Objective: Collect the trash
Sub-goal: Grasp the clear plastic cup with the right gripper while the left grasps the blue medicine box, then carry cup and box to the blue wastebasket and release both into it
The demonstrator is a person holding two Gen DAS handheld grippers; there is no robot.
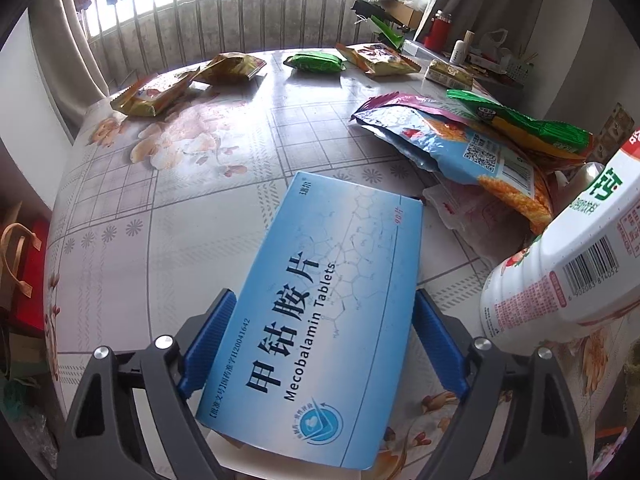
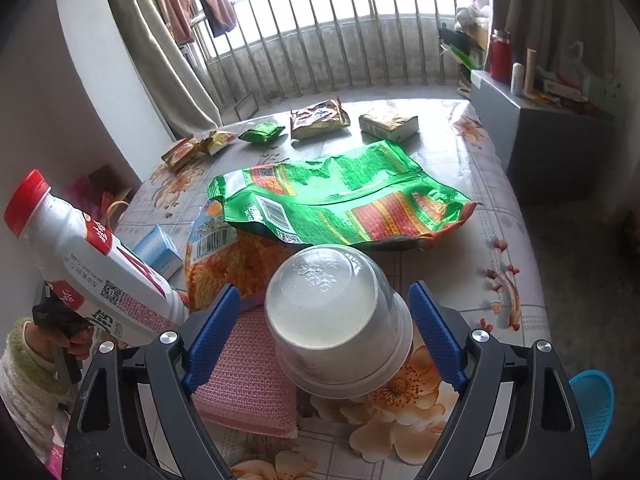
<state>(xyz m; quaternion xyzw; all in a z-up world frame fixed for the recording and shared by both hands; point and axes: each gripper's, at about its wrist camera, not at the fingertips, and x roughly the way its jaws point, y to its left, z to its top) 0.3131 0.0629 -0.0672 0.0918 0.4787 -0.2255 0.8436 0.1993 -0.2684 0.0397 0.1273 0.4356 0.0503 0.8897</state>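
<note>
Left gripper (image 1: 322,344) spread wide, the blue Mecobalamin tablet box (image 1: 320,300) between its pads, touching neither. Right gripper (image 2: 324,332) wide too, the upturned clear plastic cup (image 2: 338,320) between its pads, gaps both sides.

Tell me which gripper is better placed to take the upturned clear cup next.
Right. The clear cup sits upside down between the open fingers of the right gripper, which need only close. The left gripper straddles the blue tablet box, with no cup in its view.

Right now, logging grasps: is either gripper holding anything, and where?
Right gripper: nothing, gaps beside the upturned cup. Left gripper flanks the tablet box at its long edges; grip unclear.
</note>
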